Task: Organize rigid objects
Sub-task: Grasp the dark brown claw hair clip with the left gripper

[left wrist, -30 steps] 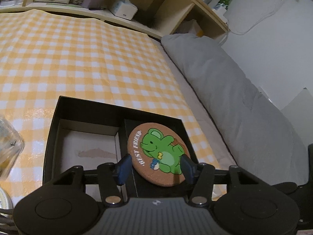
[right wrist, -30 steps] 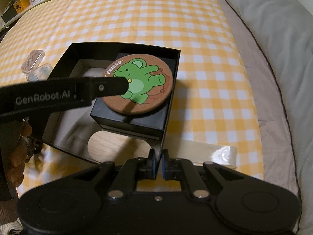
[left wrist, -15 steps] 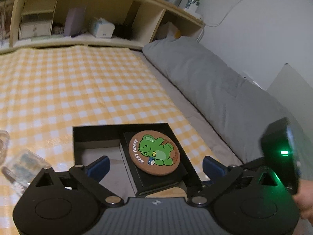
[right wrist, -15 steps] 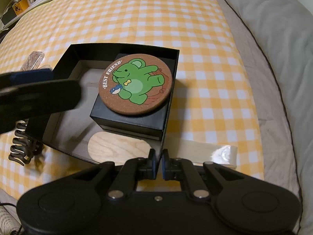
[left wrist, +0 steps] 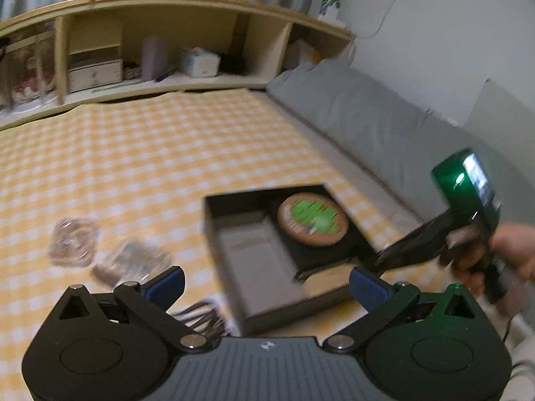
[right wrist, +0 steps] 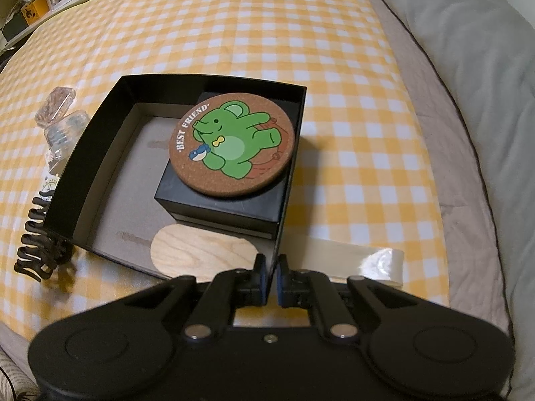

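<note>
Right now my left gripper [left wrist: 265, 285] hangs spread wide and empty above the checked cloth [left wrist: 140, 167]. My right gripper [right wrist: 271, 275] pinches the near wall of the black box [right wrist: 290, 180] at six o'clock. Inside, the cork coaster [right wrist: 232, 143] lies on a smaller black box [right wrist: 220, 202], toward three o'clock.

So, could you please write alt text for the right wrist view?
A round cork coaster with a green cartoon animal lies on a small black box inside an open black tray box on a yellow checked cloth. The right tongs pinch the tray's near corner wall; a wooden oval piece lies inside.
</note>
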Tool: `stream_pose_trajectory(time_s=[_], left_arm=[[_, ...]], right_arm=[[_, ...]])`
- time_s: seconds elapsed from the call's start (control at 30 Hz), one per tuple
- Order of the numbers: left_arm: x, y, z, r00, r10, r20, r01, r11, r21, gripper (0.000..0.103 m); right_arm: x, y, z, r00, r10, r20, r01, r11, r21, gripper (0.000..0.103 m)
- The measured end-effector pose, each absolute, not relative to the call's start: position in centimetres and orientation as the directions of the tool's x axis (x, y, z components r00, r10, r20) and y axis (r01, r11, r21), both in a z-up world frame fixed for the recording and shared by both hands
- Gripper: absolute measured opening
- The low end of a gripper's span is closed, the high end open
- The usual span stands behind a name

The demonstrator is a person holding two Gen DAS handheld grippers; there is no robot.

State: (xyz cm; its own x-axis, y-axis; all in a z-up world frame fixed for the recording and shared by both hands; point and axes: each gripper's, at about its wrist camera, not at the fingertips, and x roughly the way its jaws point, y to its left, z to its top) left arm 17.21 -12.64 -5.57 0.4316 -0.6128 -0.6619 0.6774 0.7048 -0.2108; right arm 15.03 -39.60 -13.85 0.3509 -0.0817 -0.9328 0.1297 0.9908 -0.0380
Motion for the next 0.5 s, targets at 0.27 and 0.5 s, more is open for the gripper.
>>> stream_pose_trajectory(time_s=[0.27,0.5], left_arm=[[17.7,-9.1,-8.6,0.432,-0.517,-0.739,0.598,0.778,-0.195,0.103],[19.1,-7.5,-11.3,0.361,-0.55,-0.753,0.508,0.793,-0.336,0.085]], right_arm=[[15.0,-39.5,-13.7,0.347,-0.089,-0.933,0.13,0.99,-0.046,0.006],[15.1,-39.4,-13.8,0.347,-0.092,-0.933,0.129,0.99,-0.05,0.006]])
